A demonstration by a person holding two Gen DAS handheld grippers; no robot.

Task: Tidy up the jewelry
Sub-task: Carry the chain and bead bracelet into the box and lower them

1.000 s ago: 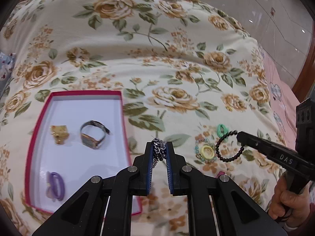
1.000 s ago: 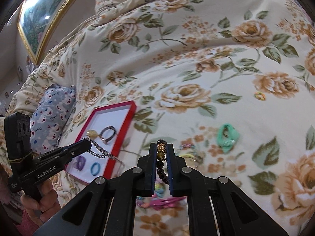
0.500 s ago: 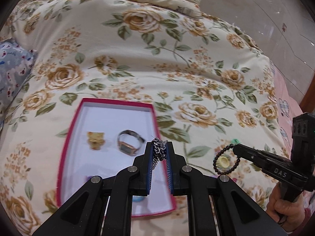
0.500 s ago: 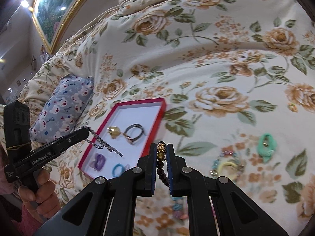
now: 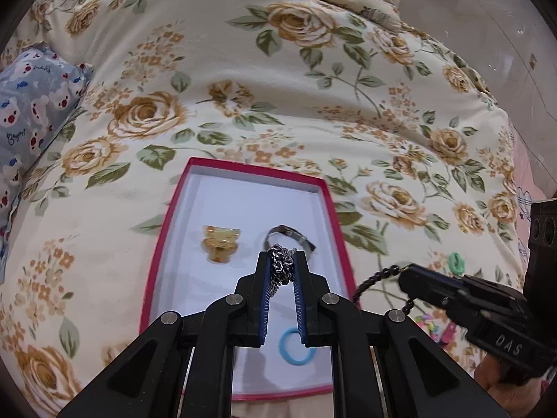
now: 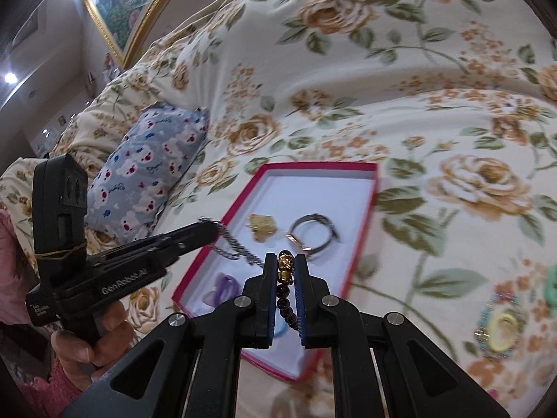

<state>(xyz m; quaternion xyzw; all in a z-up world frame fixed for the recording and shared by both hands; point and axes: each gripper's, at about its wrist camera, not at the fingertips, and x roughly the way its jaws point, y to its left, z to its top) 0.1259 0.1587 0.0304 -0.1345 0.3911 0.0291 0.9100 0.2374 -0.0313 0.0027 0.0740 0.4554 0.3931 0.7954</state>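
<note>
A red-rimmed white box (image 5: 163, 223) (image 6: 362, 230) lies on the floral bedspread. In it are a gold piece (image 5: 220, 244) (image 6: 261, 224), a silver ring (image 5: 290, 235) (image 6: 315, 232), a blue band (image 5: 294, 343) and a purple band (image 6: 222, 287). My left gripper (image 5: 282, 261) (image 6: 209, 228) is shut on a silver chain (image 5: 281, 266) (image 6: 236, 245) above the box. My right gripper (image 6: 286, 266) (image 5: 405, 275) is shut on a dark bead bracelet (image 6: 287, 301) (image 5: 374, 280) with a gold charm, over the box's right edge.
A blue bear-print pillow (image 5: 31, 104) (image 6: 146, 170) lies left of the box. A green ring (image 5: 456, 263) (image 6: 551, 287), a yellow ring (image 6: 499, 325) and colourful small pieces (image 5: 431, 324) lie right of the box. A framed picture (image 6: 118, 3) hangs behind the bed.
Both grippers have moved left toward the box, each still holding its piece. The left one now hangs over the box's middle, the right one at its right edge.
</note>
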